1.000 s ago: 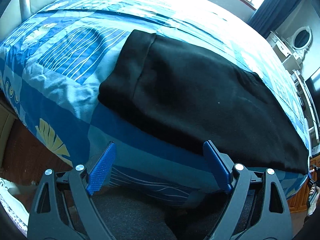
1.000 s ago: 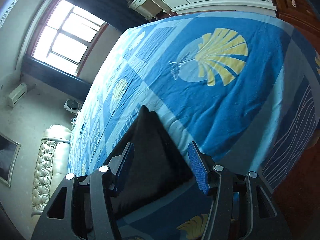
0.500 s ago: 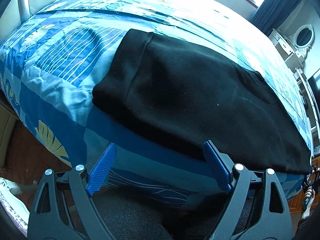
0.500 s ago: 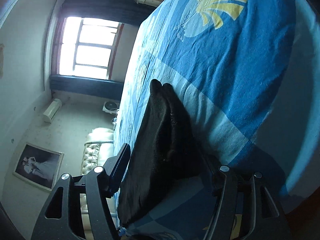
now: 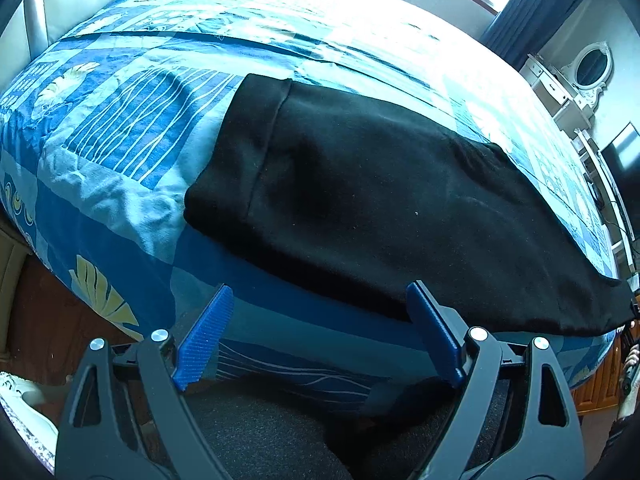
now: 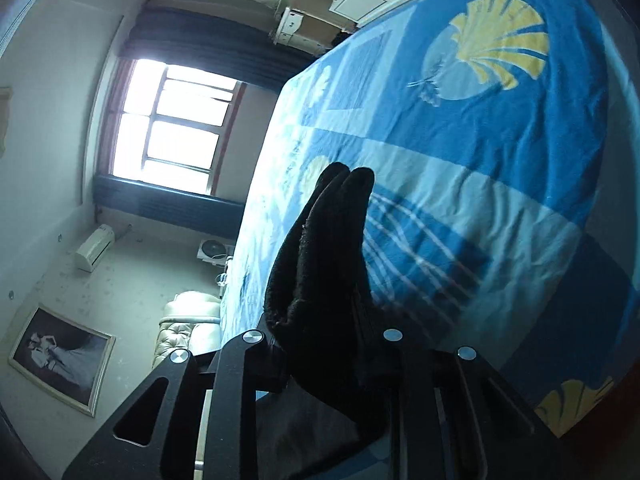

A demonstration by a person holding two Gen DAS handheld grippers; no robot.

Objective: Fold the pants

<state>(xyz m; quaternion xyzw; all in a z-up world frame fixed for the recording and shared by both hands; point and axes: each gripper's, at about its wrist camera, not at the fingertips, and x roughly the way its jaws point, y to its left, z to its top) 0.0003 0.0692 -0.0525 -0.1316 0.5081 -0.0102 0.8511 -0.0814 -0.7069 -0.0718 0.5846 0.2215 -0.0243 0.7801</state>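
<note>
Now clamped by right gripper (image 6: pixel 320 344): black pants (image 5: pixel 400 200) hem (a second ago merely straddled); fold can start. Left gripper (image 5: pixel 320 340) wide, empty, beside pants' near edge.

Black pants (image 5: pixel 380 208), laid lengthwise on bed, one end lifted

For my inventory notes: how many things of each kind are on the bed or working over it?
Pants: 1
Bedspread: 1
Hand-held grippers: 2, left hand-held gripper open, right hand-held gripper shut on the pants
Total: 4
</note>
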